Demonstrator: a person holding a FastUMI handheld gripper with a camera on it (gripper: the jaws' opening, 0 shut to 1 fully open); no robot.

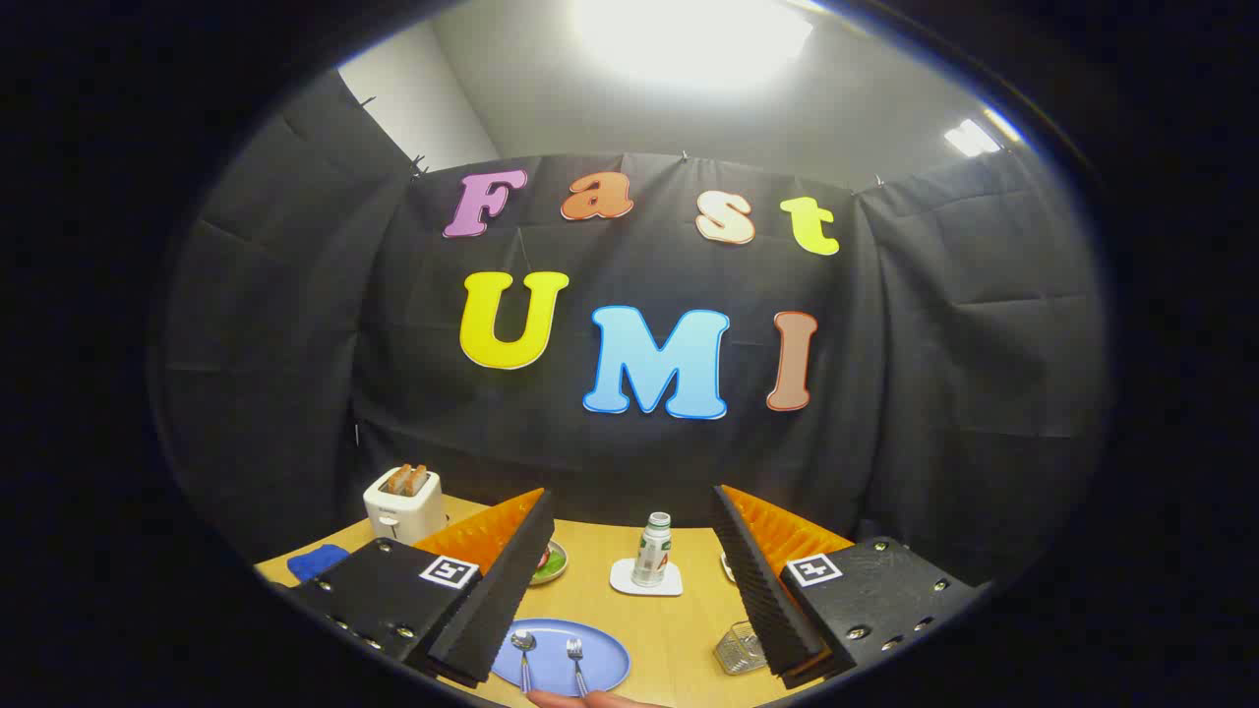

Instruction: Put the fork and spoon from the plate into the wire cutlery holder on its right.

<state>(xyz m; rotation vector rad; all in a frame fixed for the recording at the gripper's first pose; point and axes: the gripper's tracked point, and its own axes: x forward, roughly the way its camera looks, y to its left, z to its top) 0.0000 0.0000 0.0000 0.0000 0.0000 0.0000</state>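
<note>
A blue plate (600, 657) lies on the wooden table, low between my two fingers. On it a spoon (523, 645) lies to the left of a fork (575, 651), both with their heads pointing away from me. The wire cutlery holder (738, 649) stands to the right of the plate, partly hidden behind my right finger (762, 580). My gripper (634, 575) hovers above the table, open wide, with nothing between its fingers. A fingertip of a person's hand (580, 698) shows at the plate's near rim.
A white toaster (403, 503) with toast stands at the back left, a blue cloth (317, 562) in front of it. A small bottle (652, 551) stands on a white coaster (644, 580) beyond the plate. A small dish with food (551, 562) peeks from behind my left finger.
</note>
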